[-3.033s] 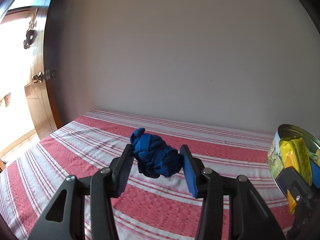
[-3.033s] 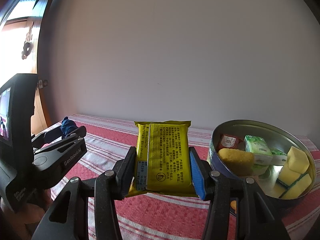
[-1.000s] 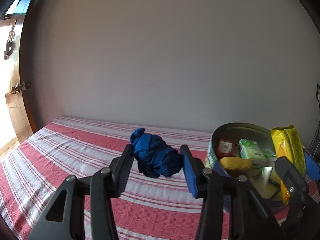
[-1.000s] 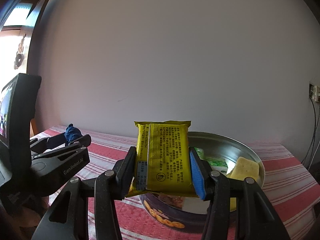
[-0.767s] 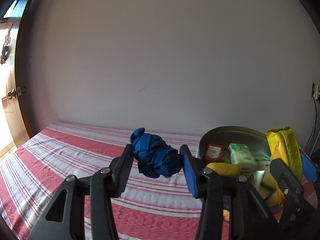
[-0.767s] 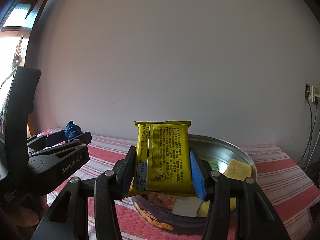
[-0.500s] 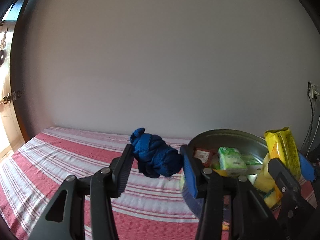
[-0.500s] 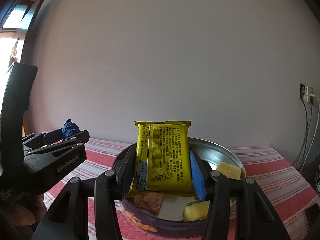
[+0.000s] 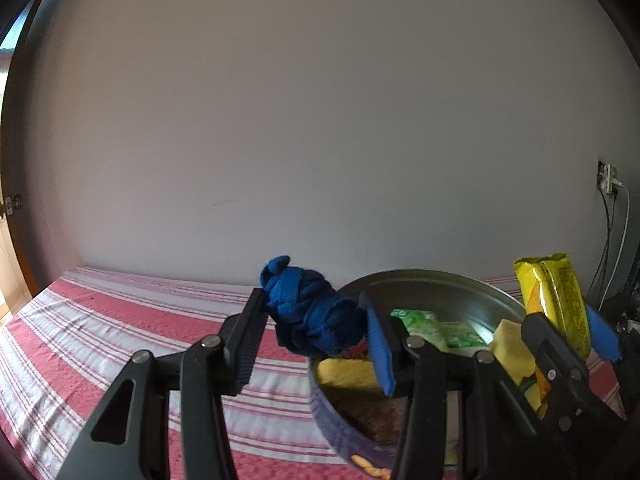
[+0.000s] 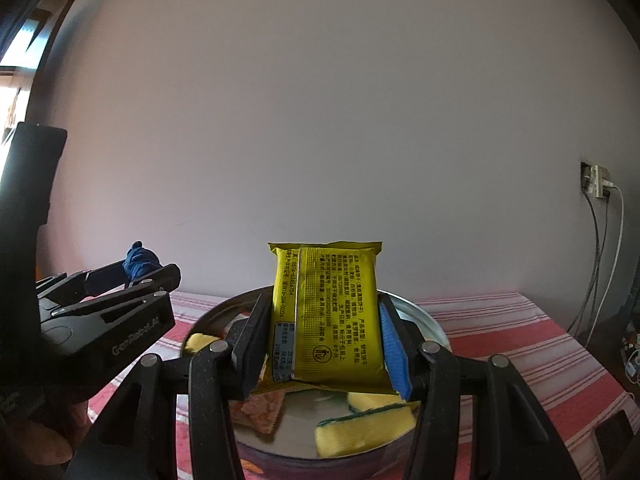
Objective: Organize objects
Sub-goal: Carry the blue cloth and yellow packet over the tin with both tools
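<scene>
The left gripper (image 9: pixel 314 334) clamps a knotted blue cloth bundle (image 9: pixel 314 320) in its jaws; the right gripper (image 10: pixel 324 346) clamps an upright yellow foil snack packet (image 10: pixel 328 312). Both hover over the crowded round metal tin (image 9: pixel 440 284) below; a drop could land on the rim and tumble onto the striped red cloth (image 9: pixel 120 320).

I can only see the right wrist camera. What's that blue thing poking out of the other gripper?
Observer: It's a knotted blue cloth bundle. The left gripper is holding it off the table, squeezed between its two pads.
Operator: My yellow packet is in the way. Is anything hiding behind it in the tin?
Observer: Yes, the left wrist view shows a green packet lying inside the tin, which your packet blocks from you.
</scene>
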Available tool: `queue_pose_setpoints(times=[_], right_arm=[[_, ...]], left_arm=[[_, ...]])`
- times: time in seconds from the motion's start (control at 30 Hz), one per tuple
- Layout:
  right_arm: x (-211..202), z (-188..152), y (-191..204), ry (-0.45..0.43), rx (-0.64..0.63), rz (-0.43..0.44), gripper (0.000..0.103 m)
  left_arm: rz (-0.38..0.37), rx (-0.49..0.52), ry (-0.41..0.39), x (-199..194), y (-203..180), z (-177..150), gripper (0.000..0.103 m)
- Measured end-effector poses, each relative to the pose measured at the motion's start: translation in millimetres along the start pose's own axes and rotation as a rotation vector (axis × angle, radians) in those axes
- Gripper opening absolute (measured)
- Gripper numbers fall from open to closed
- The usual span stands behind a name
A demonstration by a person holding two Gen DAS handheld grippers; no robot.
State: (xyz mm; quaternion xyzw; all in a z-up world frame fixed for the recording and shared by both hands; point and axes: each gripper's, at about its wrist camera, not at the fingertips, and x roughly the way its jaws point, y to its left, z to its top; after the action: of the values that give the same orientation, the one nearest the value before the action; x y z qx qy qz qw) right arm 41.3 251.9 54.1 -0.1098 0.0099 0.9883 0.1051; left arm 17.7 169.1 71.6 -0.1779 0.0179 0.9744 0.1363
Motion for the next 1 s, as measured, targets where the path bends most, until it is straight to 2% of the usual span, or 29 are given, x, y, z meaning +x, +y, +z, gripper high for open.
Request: queue_pose_setpoints(times=[0.6, 1.0], right_arm=[[22.2, 4.7, -14.6, -0.01, 0.023, -0.099, 0.053], [45.0, 4.9, -18.7, 0.007, 0.043, -0.162, 0.053]], left_arm=[[-0.078, 0.017, 0.007, 15.1, -39.9, 3.9, 0.047], [-0.112, 0.031, 0.031, 32.7, -48.0, 5.2, 0.047]])
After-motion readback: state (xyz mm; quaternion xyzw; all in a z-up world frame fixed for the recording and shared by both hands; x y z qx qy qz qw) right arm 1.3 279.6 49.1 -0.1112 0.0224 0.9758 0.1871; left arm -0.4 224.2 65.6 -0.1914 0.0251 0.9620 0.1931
